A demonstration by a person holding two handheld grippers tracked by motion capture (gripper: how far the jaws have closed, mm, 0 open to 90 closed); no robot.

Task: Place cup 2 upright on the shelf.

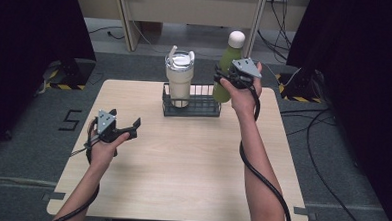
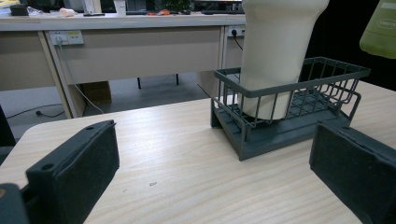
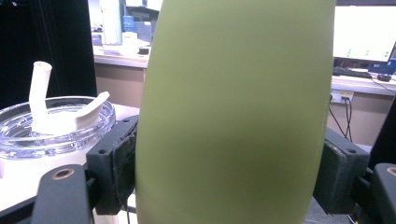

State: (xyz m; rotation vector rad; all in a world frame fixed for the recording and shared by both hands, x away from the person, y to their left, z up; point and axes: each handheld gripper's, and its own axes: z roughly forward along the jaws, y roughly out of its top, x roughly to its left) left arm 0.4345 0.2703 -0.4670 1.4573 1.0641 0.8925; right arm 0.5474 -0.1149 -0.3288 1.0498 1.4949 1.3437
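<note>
Two grippers are working at a wooden table (image 1: 182, 160). The right gripper (image 1: 224, 75) is clamping its jaws on the green bottle (image 1: 227, 67), holding it in the air just beside the right end of the wire basket (image 1: 191, 109), where the cream tumbler (image 1: 179, 77) is standing at the left. The left gripper (image 1: 128, 127) is idling above the table, jaws apart and holding nothing. Judged step: carrying the bottle to the basket; next, it needs centring over the free space beside the tumbler and lowering upright.
</note>
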